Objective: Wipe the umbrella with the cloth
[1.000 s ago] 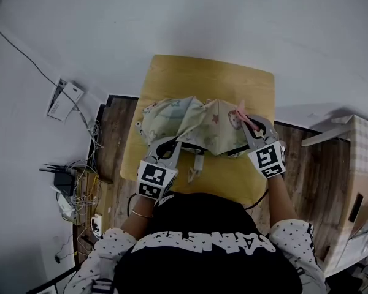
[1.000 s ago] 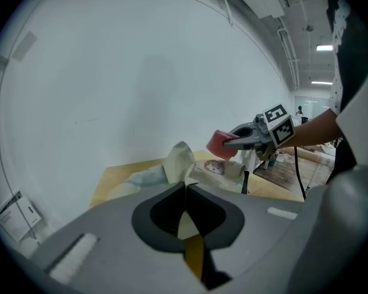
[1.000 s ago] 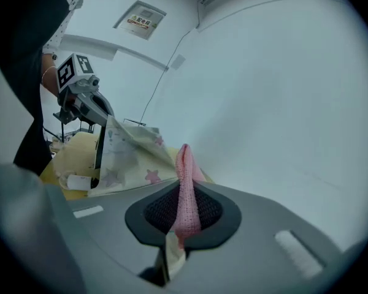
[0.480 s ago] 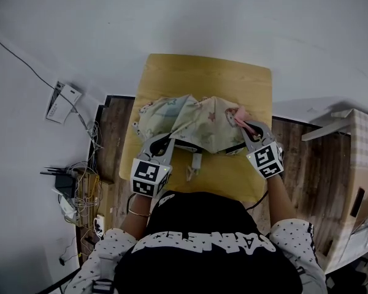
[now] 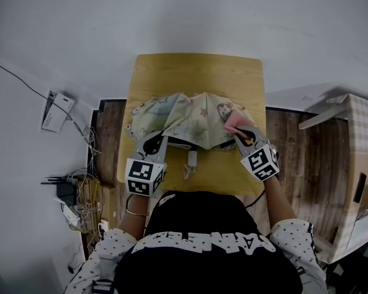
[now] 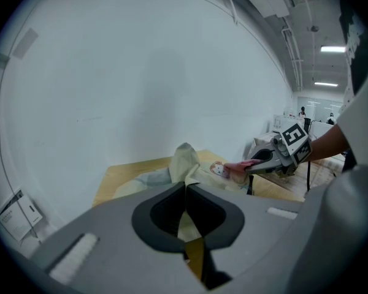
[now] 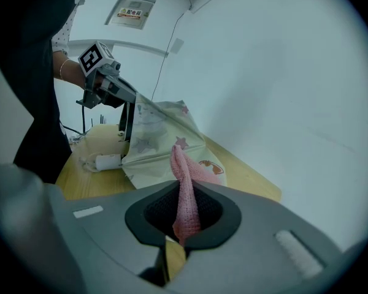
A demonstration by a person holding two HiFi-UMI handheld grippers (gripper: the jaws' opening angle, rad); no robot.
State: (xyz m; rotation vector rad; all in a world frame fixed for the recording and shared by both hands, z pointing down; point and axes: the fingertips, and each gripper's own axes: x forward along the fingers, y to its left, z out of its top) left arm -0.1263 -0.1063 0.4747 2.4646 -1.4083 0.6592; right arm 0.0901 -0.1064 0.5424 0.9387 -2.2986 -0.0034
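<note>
Head view: shows the umbrella (image 5: 190, 118) in pale folds across the middle of the table (image 5: 196, 72), left gripper (image 5: 154, 141) over the table's near left, right gripper (image 5: 240, 133) over its near right. Left gripper view: finds jaws pressed together on a fold of umbrella fabric above the table. Right gripper view: finds jaws pinched on the pink cloth (image 7: 185, 195), its end touching the umbrella over the table.
</note>
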